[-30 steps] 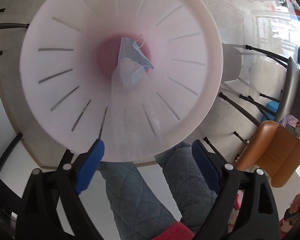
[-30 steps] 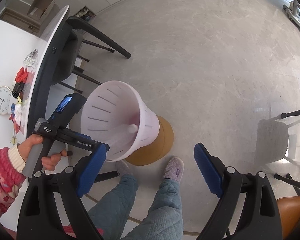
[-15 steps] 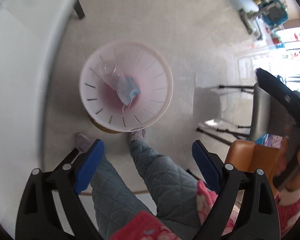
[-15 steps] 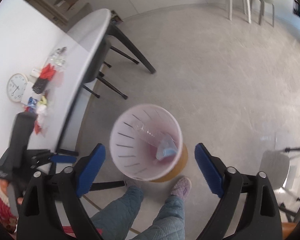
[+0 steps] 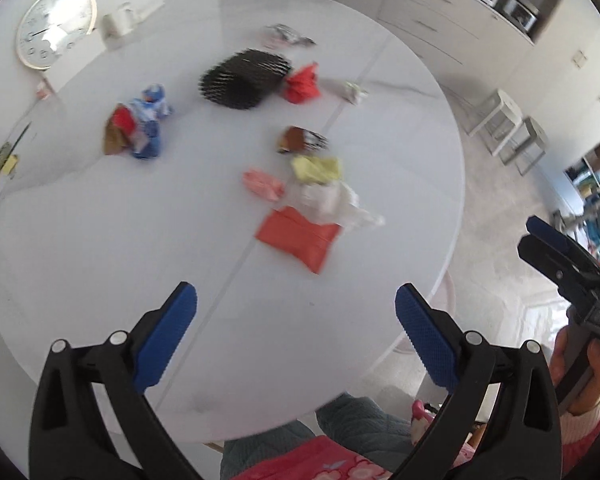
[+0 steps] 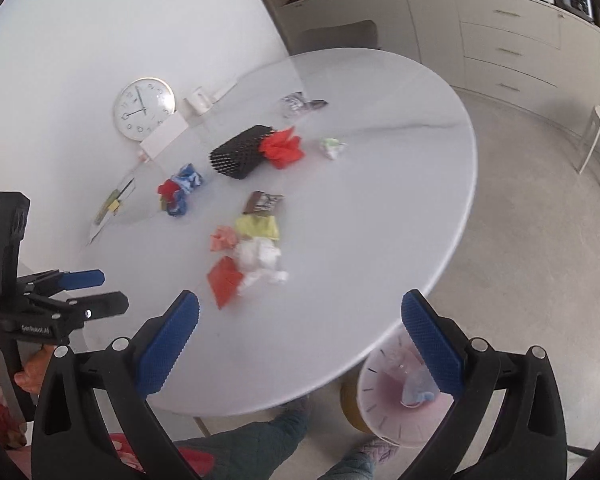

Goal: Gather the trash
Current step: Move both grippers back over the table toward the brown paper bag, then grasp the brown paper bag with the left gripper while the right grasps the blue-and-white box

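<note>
Several pieces of trash lie on a round white table [image 5: 100,264]: an orange-red flat packet [image 5: 298,238], white crumpled tissue [image 5: 332,202], a yellow wrapper [image 5: 316,168], a pink wad [image 5: 262,185], a brown wrapper [image 5: 302,141] and a blue-red wrapper [image 5: 140,126]. My left gripper [image 5: 296,328] is open and empty above the table's near part. My right gripper [image 6: 300,336] is open and empty over the table's near edge. The pale pink slotted bin [image 6: 392,396] stands on the floor under the table edge and holds a blue mask [image 6: 416,392].
A black spiky roll [image 5: 244,78], red crumpled paper [image 5: 302,82], a small white wad [image 5: 354,92] and a foil wrapper [image 5: 286,36] lie farther back. A wall clock [image 6: 144,108] and a white cup [image 6: 198,100] stand at the table's back. White stools [image 5: 512,128] stand on the floor.
Both grippers swung up from over the bin on the floor to face the tabletop with its trash. Both stay open and empty.
</note>
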